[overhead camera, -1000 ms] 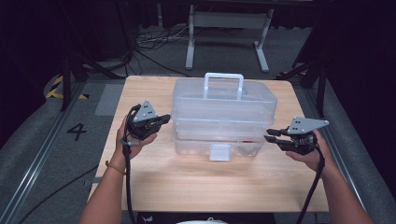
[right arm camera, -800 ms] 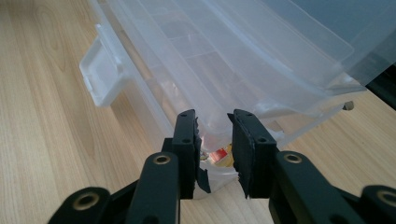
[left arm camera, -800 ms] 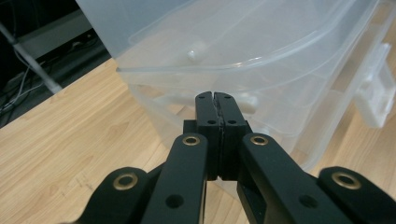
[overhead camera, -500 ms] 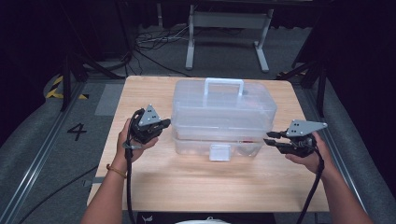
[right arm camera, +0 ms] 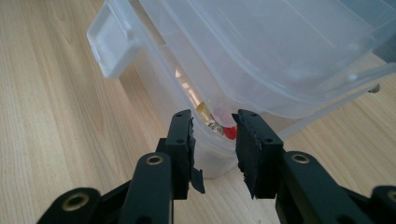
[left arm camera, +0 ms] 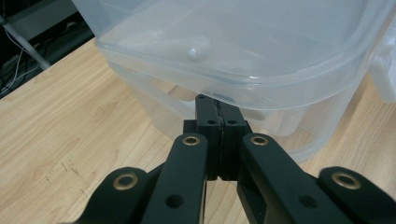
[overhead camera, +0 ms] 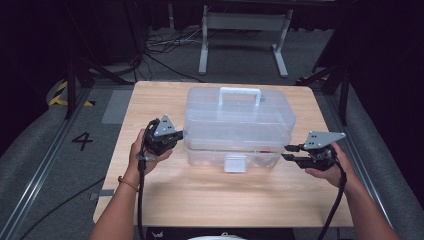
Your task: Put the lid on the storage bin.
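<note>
The clear storage box sits mid-table, the left claw pinched tight with nothing between its jaws and nosed under the lid's overhang, seemingly to lift, while the right claw, jaws just opening and empty, lines up on the opposite corner.

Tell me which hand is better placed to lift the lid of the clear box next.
Probably the left. The left tool is shut with its tip right under the lid's rim at the box end. The right tool has just been opening, stands short of the box's corner, and holds nothing.
</note>
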The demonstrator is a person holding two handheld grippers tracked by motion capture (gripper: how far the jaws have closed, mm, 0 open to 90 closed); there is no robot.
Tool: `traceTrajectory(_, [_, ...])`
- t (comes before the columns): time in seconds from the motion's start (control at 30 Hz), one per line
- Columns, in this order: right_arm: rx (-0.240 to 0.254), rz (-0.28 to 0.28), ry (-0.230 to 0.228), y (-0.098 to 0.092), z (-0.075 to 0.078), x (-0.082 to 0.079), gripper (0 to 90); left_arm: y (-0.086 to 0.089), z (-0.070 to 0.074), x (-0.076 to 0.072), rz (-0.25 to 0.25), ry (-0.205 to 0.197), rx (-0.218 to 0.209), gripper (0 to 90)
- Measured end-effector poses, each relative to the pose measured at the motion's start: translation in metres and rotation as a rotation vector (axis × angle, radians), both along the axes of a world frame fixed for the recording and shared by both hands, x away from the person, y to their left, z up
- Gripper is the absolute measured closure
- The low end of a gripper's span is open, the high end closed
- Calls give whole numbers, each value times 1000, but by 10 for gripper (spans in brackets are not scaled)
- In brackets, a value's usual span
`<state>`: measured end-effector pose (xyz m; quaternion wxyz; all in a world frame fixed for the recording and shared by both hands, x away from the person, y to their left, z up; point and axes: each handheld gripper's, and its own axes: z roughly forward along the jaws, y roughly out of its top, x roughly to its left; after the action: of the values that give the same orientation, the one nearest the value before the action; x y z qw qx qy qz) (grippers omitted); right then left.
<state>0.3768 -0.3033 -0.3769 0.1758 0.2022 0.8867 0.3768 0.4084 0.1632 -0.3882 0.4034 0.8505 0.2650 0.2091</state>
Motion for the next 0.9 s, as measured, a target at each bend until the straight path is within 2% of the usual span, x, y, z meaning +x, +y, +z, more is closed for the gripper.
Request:
traceTrajectory(0.33, [-17,-18,23,-4,-5,3,628,2,-5,-2,15,-3,20,900])
traceTrajectory(0.5, [-33,-39,35,-4,-9,5,613,2,-9,-1,24,13,55,900])
traceTrajectory(0.53, [-36,-41,37,-5,-10,6,612,2,-11,-2,29,4,66,900])
traceTrajectory(0.6, [-62,-50,53,-6,-13,8,600,5,-12,-2,28,8,36,900])
traceTrajectory(0.63, [-57,-51,54,-8,-14,9,596,6,-12,-2,26,9,18,900])
traceTrajectory(0.7, [-47,-55,64,-9,-15,10,597,6,-12,-2,26,10,19,900])
traceTrajectory(0.73, [-45,-56,60,-10,-15,11,597,5,-12,-2,29,11,30,900])
traceTrajectory(0.8, [-42,-57,61,-9,-14,10,590,1,-15,-2,34,9,82,900])
traceTrajectory(0.87, [-52,-57,57,-8,-14,10,584,-2,-17,-3,41,-4,98,900])
traceTrajectory(0.9, [-53,-57,54,-8,-14,10,584,-1,-17,-2,40,0,93,900])
